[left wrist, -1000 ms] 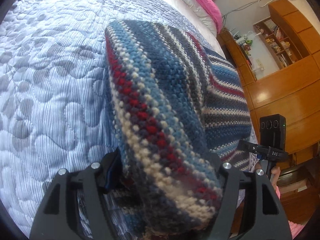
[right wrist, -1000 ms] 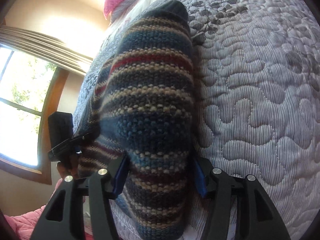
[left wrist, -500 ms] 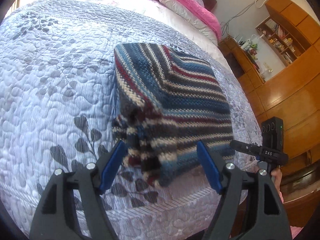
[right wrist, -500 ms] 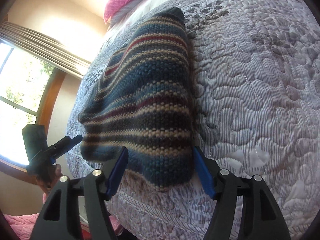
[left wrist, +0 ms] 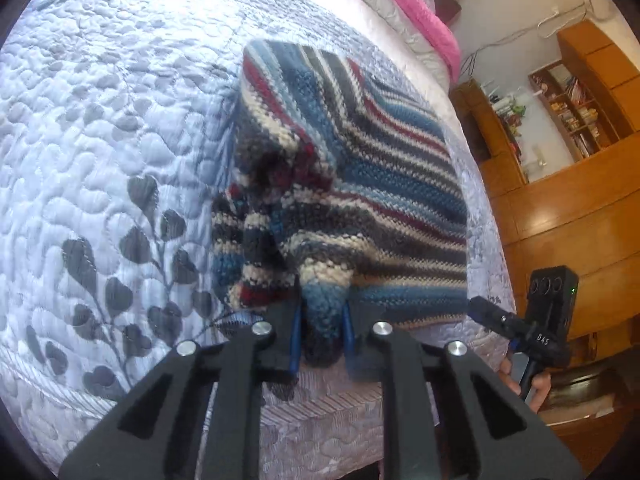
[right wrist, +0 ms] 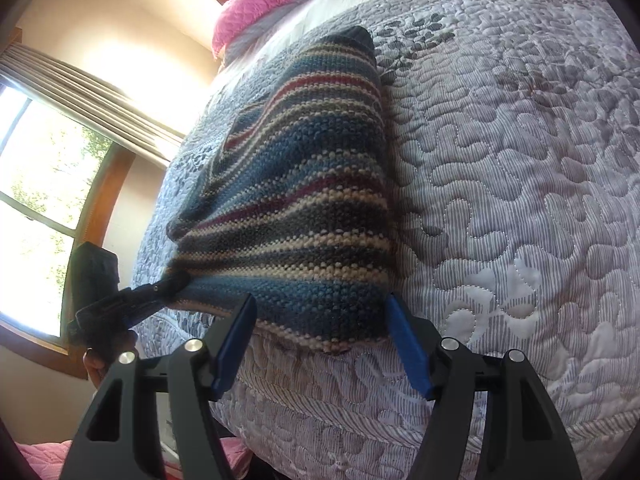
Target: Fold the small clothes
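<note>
A striped knit sweater [left wrist: 384, 184] in blue, cream, grey and red lies folded near the front edge of the quilted bed [left wrist: 100, 120]. My left gripper [left wrist: 320, 320] is shut on the sweater's near left corner, which bunches up between the blue pads. In the right wrist view the sweater [right wrist: 312, 208] stretches toward that pinched corner at the left, where the left gripper [right wrist: 172, 284] shows from the side. My right gripper [right wrist: 320, 320] stands open, its blue pads [right wrist: 404, 340] on either side of the sweater's near right corner without touching it.
Pink pillows [left wrist: 416, 4] lie at the head of the bed. Wooden cabinets and shelves [left wrist: 572, 152] stand to the right of the bed. A window with curtains [right wrist: 48, 152] is on the left. The bed edge [right wrist: 360, 400] drops off just below the sweater.
Both grippers let go of the sweater and drew back as it settled folded on the bed. Since then the left gripper has shut on the near left corner; the right stays open.
</note>
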A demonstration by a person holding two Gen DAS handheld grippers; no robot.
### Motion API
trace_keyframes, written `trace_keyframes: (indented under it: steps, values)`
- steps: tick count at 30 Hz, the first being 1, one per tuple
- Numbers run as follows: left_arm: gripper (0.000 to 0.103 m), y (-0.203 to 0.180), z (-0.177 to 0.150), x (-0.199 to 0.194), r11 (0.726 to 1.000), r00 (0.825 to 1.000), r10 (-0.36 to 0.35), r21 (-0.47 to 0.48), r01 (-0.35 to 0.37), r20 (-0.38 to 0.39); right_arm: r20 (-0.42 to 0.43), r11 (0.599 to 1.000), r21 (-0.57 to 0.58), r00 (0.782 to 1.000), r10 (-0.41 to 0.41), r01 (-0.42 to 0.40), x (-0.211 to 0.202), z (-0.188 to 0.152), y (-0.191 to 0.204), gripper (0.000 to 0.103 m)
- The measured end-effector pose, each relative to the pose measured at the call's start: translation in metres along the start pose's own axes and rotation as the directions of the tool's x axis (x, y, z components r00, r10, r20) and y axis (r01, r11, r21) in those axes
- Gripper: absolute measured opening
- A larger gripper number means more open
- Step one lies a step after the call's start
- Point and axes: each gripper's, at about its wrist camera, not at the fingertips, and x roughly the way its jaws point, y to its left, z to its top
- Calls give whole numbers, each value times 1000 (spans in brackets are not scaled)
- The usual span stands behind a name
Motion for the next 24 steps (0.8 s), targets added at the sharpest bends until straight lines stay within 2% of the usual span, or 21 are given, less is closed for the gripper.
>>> trace_keyframes:
  steps: [2,5,6,8,9,11,15,17,19,21,22,24]
  values:
    - [15,8,1,-10,1000,1000,22,4,-22,17,-4,1000,-2,1000,5,-5,2,0,2,68]
    - [19,22,1,0,999,999,45,-10,-45,-30,-23,1000,13,1000,-13,13,11,2,0,68]
    - [24,25,0,7,999,998,47,-6,-48,-49,-39,999,28,999,-24,25,16,3,-2,68]
    - [38,27,0,16,996,996,84,13,-83,-39,-72,997,47,996,-54,58,29,4,-7,66]
    - [46,26,0,19,995,994,103,23,-102,-31,-85,996,41,994,-75,79,34,3,-9,59]
    - [51,28,0,24,994,994,106,19,-105,-28,-98,993,30,989,-115,118,42,0,-10,44]
    - [55,24,-2,26,991,991,131,28,-131,-23,-97,988,7,984,-150,152,44,-5,-4,37]
    - [59,18,-4,22,988,988,152,36,-152,-13,-92,987,0,983,-162,163,43,-7,0,38]
    - [64,13,-7,12,986,987,163,30,-163,2,-80,986,10,983,-164,166,36,-8,4,45]
    - [66,10,-12,0,986,986,163,20,-163,18,-40,977,-17,976,-215,215,24,-12,15,49]
    - [67,7,-14,-5,985,985,171,18,-172,26,-15,964,-51,965,-262,261,18,-14,25,49]
    - [69,3,-20,-15,978,978,207,19,-208,40,26,921,-114,928,-373,373,11,-19,44,62]
